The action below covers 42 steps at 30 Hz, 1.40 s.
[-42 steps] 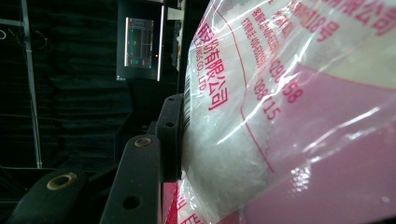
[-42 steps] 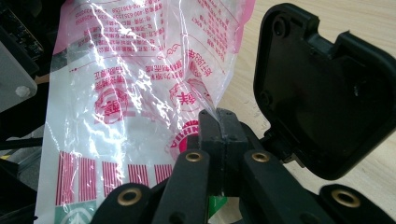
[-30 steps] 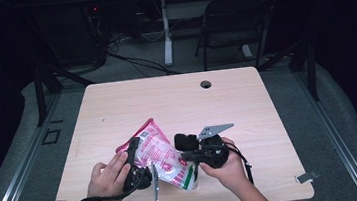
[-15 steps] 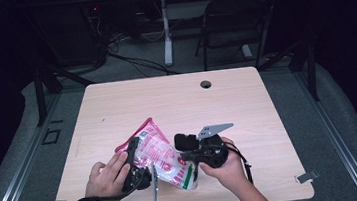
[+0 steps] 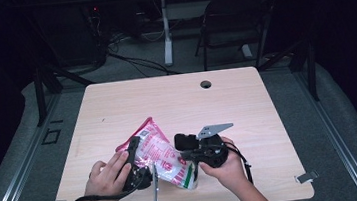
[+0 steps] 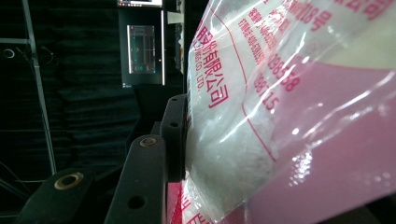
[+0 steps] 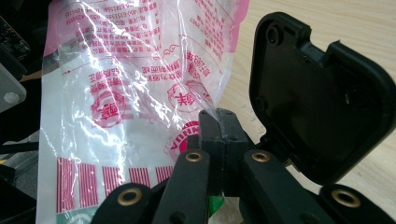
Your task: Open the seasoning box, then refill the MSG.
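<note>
Two grippers are sharing one pink-and-white plastic bag (image 5: 159,153) near the table's (image 5: 247,103) front edge. We are pinching its thin edge film with the right gripper (image 7: 218,126), jaws fully together. Our left gripper (image 5: 134,153) has just been closing slightly; one jaw is pressing the bag's bulging side, the other hidden, so we are apparently tightening for a two-handed pull

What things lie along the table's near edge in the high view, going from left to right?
Left hand → left gripper → bag → right gripper → right hand.
</note>
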Tool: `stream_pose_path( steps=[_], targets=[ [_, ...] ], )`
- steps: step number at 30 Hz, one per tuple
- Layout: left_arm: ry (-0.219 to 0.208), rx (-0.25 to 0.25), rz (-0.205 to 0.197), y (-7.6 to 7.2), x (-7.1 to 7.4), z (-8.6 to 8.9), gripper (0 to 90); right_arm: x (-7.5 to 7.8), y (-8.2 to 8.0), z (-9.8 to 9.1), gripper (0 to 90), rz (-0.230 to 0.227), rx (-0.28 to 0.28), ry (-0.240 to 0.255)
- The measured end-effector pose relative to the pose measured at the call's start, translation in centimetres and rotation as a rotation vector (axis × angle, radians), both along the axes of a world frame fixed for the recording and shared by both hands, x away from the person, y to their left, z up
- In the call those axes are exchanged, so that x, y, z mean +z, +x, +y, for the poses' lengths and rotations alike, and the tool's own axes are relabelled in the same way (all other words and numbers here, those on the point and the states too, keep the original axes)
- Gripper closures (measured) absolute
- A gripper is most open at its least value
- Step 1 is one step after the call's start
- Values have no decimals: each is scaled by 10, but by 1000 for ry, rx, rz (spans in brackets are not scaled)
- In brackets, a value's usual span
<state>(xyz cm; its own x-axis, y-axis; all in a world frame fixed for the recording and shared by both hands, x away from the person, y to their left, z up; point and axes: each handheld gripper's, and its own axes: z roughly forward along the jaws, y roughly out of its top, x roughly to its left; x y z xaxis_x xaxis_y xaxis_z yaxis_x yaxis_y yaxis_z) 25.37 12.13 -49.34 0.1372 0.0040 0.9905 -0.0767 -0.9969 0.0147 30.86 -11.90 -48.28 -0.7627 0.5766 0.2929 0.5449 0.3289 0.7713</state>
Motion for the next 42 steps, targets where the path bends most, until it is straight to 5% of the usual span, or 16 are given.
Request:
stream_pose_path(
  steps=[18, 42],
  targets=[
    [22, -27, -27, -1, 1, -3, 679, -2, 0, -2, 900, 2, -9, 3],
    [44, -24, -10, -2, 4, -5, 687, -3, 0, -2, 900, 3, -15, 2]
  ],
)
